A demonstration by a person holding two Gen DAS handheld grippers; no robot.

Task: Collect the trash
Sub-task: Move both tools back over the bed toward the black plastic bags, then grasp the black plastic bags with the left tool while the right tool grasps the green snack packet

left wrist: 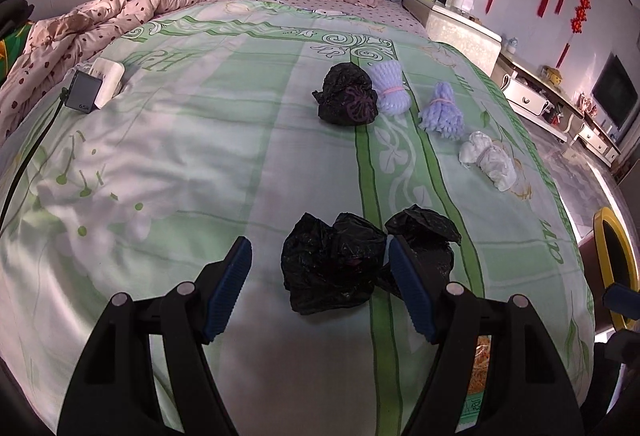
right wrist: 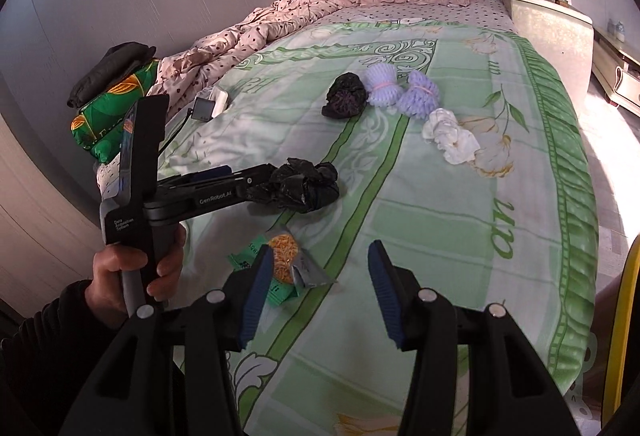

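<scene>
A crumpled black plastic bag (left wrist: pixel 332 264) lies on the green bedspread between the open fingers of my left gripper (left wrist: pixel 320 288); the right finger presses into it. It also shows in the right wrist view (right wrist: pixel 304 184), at the left gripper's tip. A second black bag (left wrist: pixel 347 95) (right wrist: pixel 346 97), two purple foam nets (left wrist: pixel 390 84) (left wrist: pixel 440 112) and a white wad (left wrist: pixel 490 160) lie further up the bed. My right gripper (right wrist: pixel 320 292) is open and empty over the bed's near end, beside a green snack wrapper (right wrist: pixel 280 268).
A charger and white box (left wrist: pixel 96 88) lie at the bed's left by the rumpled spotted quilt (left wrist: pixel 80 28). A yellow-rimmed bin (left wrist: pixel 616 264) stands off the bed's right side. A nightstand and cabinets (left wrist: pixel 460 24) line the right wall.
</scene>
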